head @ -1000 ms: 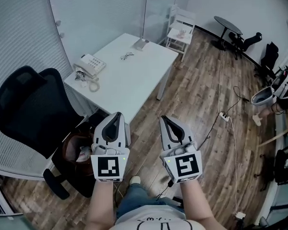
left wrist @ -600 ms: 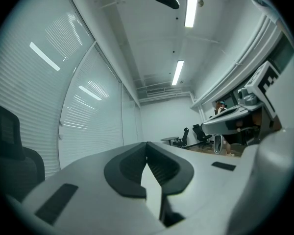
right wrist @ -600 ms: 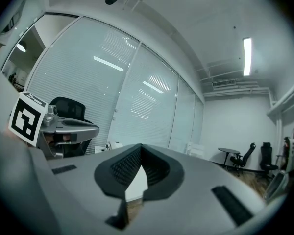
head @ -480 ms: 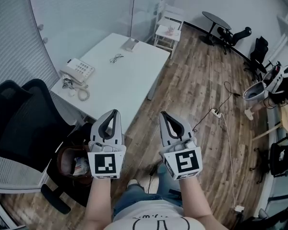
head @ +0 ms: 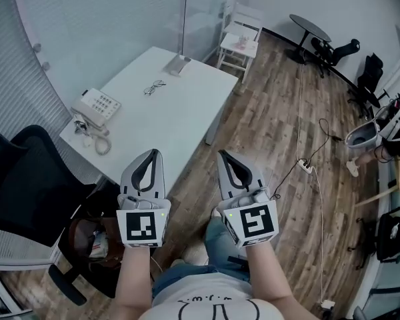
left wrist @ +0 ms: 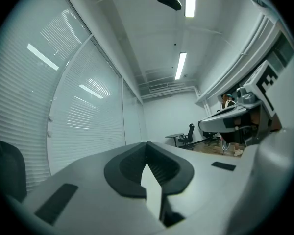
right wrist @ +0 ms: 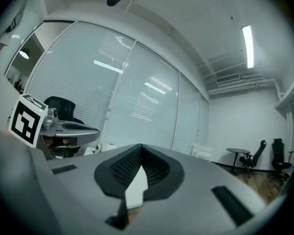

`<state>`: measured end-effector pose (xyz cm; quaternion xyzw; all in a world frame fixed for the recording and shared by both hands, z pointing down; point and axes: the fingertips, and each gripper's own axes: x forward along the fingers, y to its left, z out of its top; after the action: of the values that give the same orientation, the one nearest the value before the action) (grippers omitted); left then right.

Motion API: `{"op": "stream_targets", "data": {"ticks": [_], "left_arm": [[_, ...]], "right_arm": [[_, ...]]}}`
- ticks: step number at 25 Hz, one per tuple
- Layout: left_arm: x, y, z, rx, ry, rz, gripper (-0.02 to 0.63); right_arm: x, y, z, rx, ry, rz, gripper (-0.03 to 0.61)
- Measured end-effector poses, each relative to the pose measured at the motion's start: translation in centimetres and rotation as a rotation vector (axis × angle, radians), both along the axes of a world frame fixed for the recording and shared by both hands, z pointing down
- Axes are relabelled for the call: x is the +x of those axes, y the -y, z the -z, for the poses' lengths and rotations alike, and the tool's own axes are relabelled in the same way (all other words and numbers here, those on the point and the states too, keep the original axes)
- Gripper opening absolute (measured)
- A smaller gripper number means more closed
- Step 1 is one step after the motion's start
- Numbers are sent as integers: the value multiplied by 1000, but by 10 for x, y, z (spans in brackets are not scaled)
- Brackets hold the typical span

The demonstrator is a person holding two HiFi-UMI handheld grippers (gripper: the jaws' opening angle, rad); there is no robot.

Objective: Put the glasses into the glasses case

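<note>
The glasses (head: 155,87) lie open on the white table (head: 187,119), toward its far side. A grey glasses case (head: 178,65) rests near the table's far edge, beyond the glasses. Both grippers are held level in front of the person, short of the table's near corner and well away from the glasses. My left gripper (head: 155,153) is shut with nothing in it, and its dark pads meet at the tip (left wrist: 147,143). My right gripper (head: 222,155) is also shut and empty, its pads touching (right wrist: 140,146). The glasses show in neither gripper view.
A white desk phone (head: 93,107) sits at the table's left end. A black office chair (head: 20,185) and a brown bag (head: 97,235) stand at the near left. A white chair (head: 240,35) is beyond the table. Cables and a power strip (head: 307,167) cross the wood floor on the right.
Both grippers have been carried forward side by side toward the table, still shut. In the head view the table, phone and black chair have slid left.
</note>
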<state>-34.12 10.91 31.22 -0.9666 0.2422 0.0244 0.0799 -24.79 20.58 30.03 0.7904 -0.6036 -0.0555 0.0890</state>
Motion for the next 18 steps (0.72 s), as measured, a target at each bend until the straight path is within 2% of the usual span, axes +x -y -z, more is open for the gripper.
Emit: {"op": "stream_targets", "data": {"ticks": [7, 10, 14, 18], "left_arm": [[127, 32, -9, -22, 18, 91, 17], [179, 45, -3, -7, 29, 131, 17], [225, 59, 5, -10, 36, 199, 17], [250, 70, 8, 13, 72, 240, 17]], "right_arm": [[138, 32, 3, 25, 31, 63, 11], [197, 45, 8, 34, 52, 91, 11], [258, 56, 16, 53, 82, 135, 11], [294, 66, 11, 60, 120, 167, 11]]}}
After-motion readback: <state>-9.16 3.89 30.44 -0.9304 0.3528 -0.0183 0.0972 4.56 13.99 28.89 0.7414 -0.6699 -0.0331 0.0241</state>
